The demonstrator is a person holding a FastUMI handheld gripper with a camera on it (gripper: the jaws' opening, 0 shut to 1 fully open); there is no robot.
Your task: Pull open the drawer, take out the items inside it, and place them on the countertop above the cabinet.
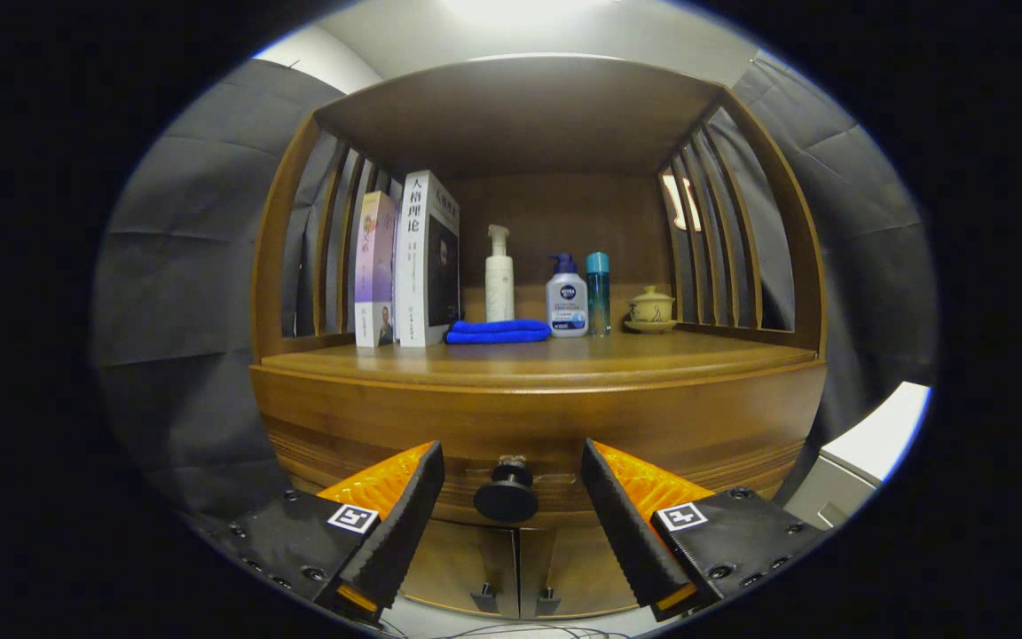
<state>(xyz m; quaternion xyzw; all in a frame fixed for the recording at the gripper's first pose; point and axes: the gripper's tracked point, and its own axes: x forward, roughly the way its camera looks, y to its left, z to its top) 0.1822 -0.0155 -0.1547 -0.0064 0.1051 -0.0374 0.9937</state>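
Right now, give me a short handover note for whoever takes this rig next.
Tongs: open, one finger on each side of the drawer knob, neither finger touching it.
Drawer: looks shut; its contents are hidden.
Countertop: already holds two books, a folded blue cloth, three bottles and a small lidded cup, all toward the back; the front strip is bare wood.
Done: tongs lined up on the knob.
Left: close on the knob, pull the drawer open, lift each item out and set it on the countertop.

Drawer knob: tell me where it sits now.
The drawer knob sits between the open gripper fingers, on the drawer front under the countertop.
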